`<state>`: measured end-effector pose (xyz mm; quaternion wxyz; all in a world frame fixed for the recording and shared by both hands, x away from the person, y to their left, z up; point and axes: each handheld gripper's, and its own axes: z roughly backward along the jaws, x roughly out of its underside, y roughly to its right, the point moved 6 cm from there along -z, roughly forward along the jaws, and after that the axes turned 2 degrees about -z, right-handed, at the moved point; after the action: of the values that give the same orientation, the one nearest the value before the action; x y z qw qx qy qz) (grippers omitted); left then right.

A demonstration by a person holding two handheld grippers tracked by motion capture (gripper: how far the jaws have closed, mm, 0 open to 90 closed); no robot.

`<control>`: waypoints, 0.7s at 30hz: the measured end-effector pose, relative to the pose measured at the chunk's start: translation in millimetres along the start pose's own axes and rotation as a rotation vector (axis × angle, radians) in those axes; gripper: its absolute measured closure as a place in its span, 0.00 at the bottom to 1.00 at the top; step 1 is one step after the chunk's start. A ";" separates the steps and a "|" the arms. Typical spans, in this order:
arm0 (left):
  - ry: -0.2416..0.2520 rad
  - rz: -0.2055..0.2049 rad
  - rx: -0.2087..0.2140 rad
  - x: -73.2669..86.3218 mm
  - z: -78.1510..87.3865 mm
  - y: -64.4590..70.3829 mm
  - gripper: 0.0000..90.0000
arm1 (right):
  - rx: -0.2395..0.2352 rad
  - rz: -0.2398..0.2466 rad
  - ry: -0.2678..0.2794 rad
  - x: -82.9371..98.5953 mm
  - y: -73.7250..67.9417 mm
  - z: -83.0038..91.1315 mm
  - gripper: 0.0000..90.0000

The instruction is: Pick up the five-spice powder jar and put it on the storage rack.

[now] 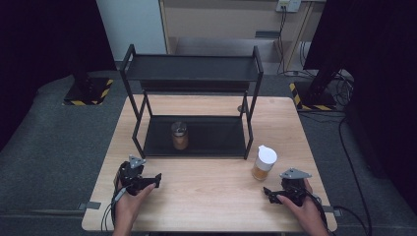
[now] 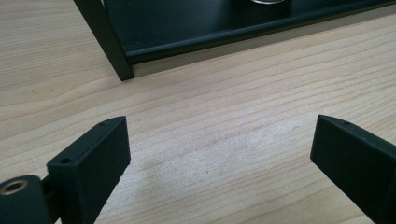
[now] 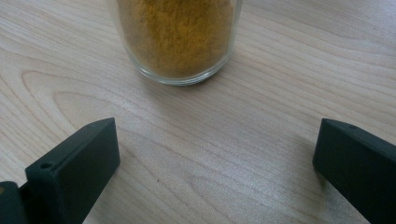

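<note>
Jaws wide and empty, our right gripper (image 1: 269, 192) faces the white-capped glass jar of yellow powder (image 1: 263, 162) at lower right; we judge an off-centre approach could tip it. Left gripper (image 1: 156, 179) idles spread, empty.

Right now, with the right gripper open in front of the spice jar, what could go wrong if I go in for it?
The jar is tall and narrow, so a jaw of the right gripper could tip it. It stands close to the rack, whose leg it might hit when lifted.
</note>
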<state>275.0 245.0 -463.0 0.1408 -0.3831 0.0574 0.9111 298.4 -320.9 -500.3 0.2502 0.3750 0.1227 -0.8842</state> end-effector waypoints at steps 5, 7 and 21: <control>0.005 -0.019 -0.010 1.9 -2.9 -1.5 0.04 | 0.000 0.003 0.001 0.4 0.1 0.2 0.02; 0.003 -0.037 -0.008 3.0 -4.8 -2.2 0.04 | 0.000 0.002 0.002 0.5 0.0 0.2 0.02; -0.007 -0.036 -0.028 11.5 -17.5 -11.1 0.04 | 0.001 0.000 0.000 1.1 -0.7 1.0 0.02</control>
<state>282.5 254.3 -483.4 0.1522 -0.3829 0.0372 0.9104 296.8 -321.1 -500.4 0.2500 0.3753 0.1225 -0.8841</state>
